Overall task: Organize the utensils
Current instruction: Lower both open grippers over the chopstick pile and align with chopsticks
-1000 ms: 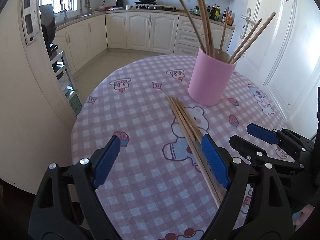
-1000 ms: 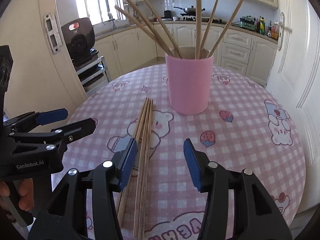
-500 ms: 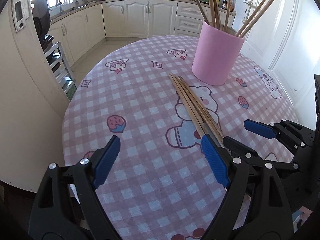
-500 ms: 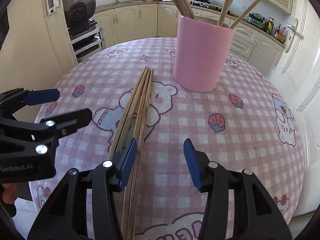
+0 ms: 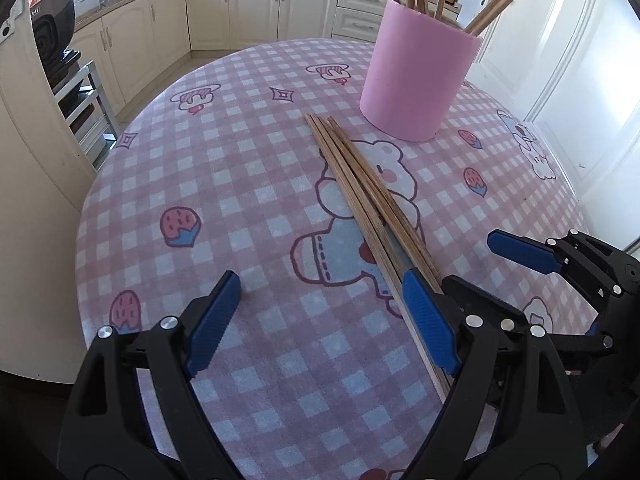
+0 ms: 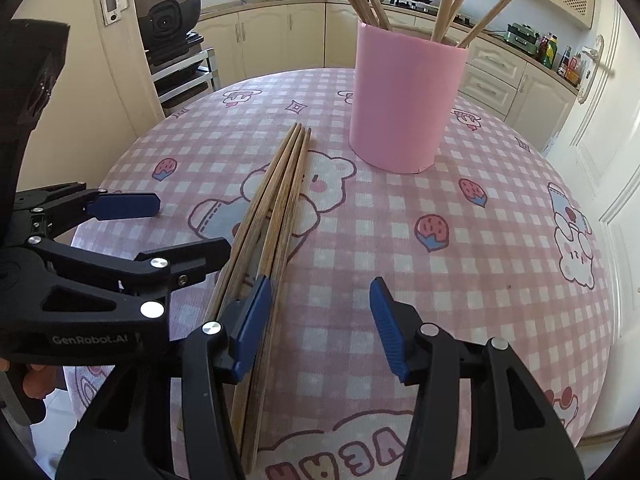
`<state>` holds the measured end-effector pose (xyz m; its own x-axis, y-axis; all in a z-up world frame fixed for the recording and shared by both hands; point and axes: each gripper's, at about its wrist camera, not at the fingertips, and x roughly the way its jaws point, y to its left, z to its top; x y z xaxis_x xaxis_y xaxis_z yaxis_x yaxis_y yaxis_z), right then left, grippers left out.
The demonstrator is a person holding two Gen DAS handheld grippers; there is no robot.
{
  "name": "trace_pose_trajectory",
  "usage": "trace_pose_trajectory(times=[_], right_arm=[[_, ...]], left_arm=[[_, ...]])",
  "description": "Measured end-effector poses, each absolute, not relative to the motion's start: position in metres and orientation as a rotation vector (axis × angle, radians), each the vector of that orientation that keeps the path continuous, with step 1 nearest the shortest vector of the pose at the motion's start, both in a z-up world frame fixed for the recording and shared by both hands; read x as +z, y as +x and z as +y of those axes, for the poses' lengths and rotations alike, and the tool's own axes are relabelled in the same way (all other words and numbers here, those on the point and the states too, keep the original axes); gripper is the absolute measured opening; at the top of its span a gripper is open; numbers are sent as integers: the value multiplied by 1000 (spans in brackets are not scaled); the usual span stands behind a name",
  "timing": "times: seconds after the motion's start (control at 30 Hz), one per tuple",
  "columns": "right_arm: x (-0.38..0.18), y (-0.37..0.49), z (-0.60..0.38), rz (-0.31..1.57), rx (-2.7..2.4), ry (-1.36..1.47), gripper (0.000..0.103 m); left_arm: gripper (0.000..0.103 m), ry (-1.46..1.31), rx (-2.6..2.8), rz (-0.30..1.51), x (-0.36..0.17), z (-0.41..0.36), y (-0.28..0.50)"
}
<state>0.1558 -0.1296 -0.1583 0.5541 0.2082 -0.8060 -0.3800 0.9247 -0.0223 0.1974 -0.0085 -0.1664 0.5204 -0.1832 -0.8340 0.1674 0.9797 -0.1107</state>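
Note:
Several long wooden chopsticks [image 5: 362, 184] lie in a bundle on the pink checked tablecloth [image 5: 224, 168], their far ends close to a pink cup [image 5: 418, 76] that holds more chopsticks upright. The bundle [image 6: 276, 204] and the cup [image 6: 404, 100] also show in the right wrist view. My left gripper [image 5: 320, 320] is open low over the table, its right finger beside the bundle. My right gripper [image 6: 316, 324] is open, its left finger against the bundle's near part. Each gripper shows in the other's view, the right one [image 5: 480, 264] and the left one [image 6: 176, 228].
The round table's edge [image 5: 86, 216] curves close on the left, with a beige wall and a metal rack with a black cooker [image 6: 170, 20] beyond. Kitchen cabinets [image 5: 256, 4] stand behind and a white door [image 5: 580, 92] to the right.
Both grippers have dropped lower and moved forward toward the chopstick bundle and cup. Both stay open. The chopsticks have not moved.

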Motion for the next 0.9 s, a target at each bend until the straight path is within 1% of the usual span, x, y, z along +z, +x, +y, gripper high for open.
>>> trace_pose_trajectory(times=[0.2,0.3,0.43,0.8,0.83,0.9], right_arm=[[-159,153,-139,920,364,-168,54],[-160,155,-144,919,369,-140,56],[-161,157,-147,916,358,-110,57],[-161,157,-152,908,345,-103,58],[-161,157,-152,907,344,-100,58],[-161,158,-153,906,349,-83,58]], left_arm=[[82,20,-204,999,-168,-12,198],[90,26,-183,1002,-171,-10,201],[93,15,-164,1002,-173,-12,208],[93,60,-100,1022,-175,-3,209],[92,54,-104,1012,-174,-1,208],[92,-56,-152,999,-169,8,204]])
